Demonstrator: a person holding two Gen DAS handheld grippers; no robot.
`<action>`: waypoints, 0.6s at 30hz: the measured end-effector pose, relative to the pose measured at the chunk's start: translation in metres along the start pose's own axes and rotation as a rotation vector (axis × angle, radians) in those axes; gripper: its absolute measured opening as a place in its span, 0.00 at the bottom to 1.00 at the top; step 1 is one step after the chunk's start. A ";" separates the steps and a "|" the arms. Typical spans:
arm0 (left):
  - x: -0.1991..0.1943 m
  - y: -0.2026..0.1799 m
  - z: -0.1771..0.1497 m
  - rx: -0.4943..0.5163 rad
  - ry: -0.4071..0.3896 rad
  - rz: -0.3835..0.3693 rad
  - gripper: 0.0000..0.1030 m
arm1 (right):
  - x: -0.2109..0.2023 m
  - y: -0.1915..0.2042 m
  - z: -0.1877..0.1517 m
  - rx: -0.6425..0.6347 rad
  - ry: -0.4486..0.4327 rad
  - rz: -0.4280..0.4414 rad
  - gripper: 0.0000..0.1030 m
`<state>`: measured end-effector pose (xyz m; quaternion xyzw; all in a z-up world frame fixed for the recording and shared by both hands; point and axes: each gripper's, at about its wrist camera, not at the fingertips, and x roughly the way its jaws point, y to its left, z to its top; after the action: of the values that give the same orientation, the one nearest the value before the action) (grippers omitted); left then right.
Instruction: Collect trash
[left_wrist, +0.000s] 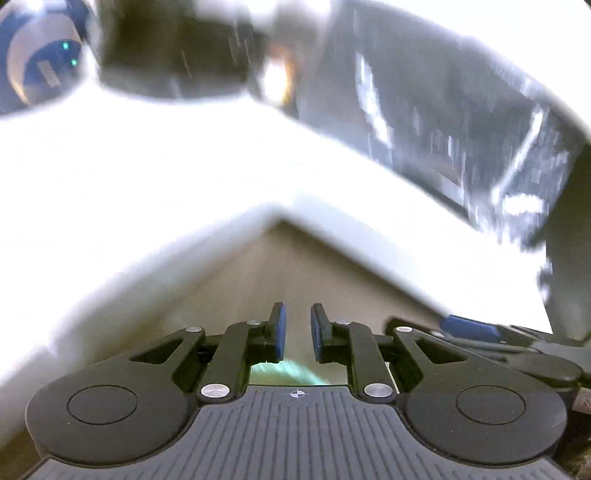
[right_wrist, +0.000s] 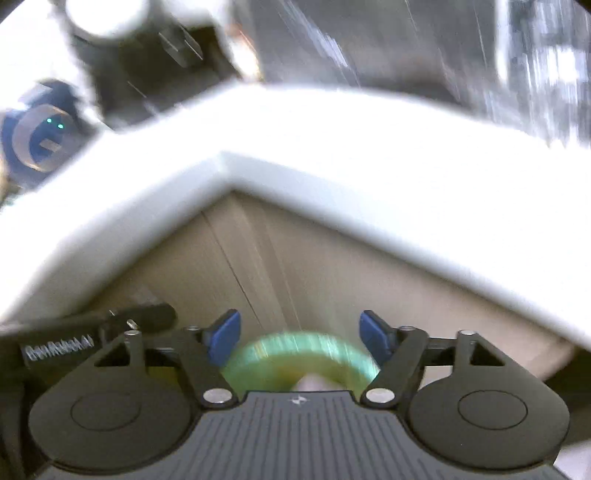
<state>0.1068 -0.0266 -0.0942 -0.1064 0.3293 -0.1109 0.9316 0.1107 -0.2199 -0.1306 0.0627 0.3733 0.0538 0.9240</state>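
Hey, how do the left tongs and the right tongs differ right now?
The left tongs stand with their blue pads close together; the right tongs are spread wide. Nothing sits between the left tongs' pads, while a blurred green round thing shows below the right tongs, untouched by the pads. Both point toward the white table corner.

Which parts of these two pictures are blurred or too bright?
Left wrist view: the white counter is overexposed, the dark background streaked; the left gripper stays sharp. Right wrist view: the green object is smeared, the counter glares.
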 end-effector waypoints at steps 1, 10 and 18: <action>-0.016 -0.005 0.002 0.011 -0.052 0.028 0.17 | -0.014 0.004 0.006 -0.037 -0.044 0.017 0.72; -0.113 -0.051 -0.012 0.037 -0.283 0.252 0.16 | -0.097 0.018 0.013 -0.203 -0.293 0.222 0.86; -0.137 -0.066 -0.028 0.069 -0.288 0.360 0.15 | -0.106 0.021 0.000 -0.217 -0.314 0.307 0.86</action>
<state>-0.0244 -0.0550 -0.0169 -0.0288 0.2025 0.0621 0.9769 0.0338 -0.2149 -0.0551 0.0269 0.2030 0.2229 0.9531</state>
